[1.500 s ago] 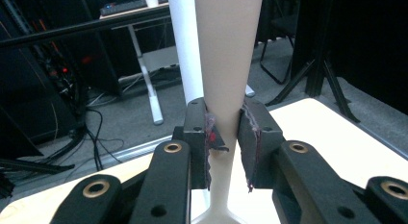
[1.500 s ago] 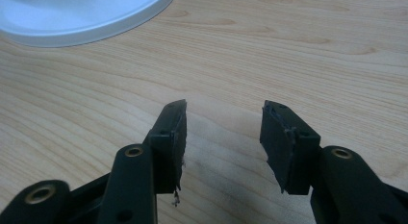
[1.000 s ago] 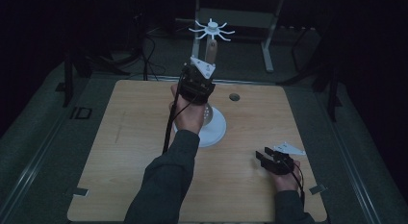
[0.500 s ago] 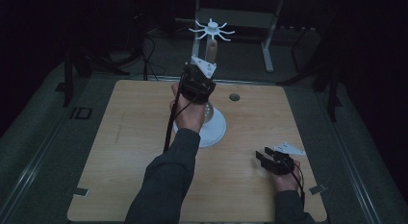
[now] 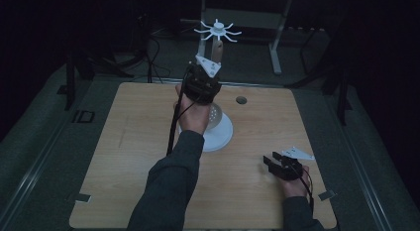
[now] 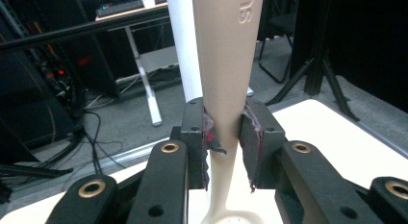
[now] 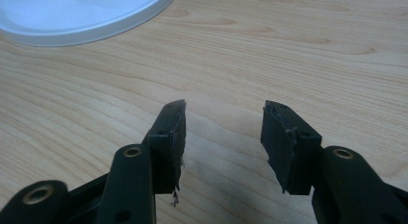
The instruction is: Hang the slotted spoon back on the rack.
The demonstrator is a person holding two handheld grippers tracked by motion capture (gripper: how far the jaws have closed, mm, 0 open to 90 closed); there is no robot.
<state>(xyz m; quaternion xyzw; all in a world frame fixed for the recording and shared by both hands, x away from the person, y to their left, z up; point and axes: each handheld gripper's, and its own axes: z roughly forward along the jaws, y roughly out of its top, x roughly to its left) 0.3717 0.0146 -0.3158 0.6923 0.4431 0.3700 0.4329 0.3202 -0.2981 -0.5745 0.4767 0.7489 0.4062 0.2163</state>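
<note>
From above, your left tongs [image 5: 208, 67] were raised at the white rack [image 5: 218, 29] on the counter [image 5: 133, 142]. Left gripper view: they clenched a beige utensil handle [image 6: 226, 65]; hanging seemed unfinished. Right gripper view: right tongs [image 7: 223, 125] released, idle.

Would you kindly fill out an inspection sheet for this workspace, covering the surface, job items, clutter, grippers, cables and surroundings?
Surface: wooden table, with a dark round hole near the far edge.
Job's things: white stand with a round base, upright pole and spoked top; beige utensil handle alongside the pole.
Clutter: nothing seen.
Grippers: left gripper raised, shut on the beige utensil handle; right gripper open, low over bare wood.
Cables: one trails from each gripper; more lie on the floor beyond.
Surroundings: dark room, desk frame, tripod legs.
</note>
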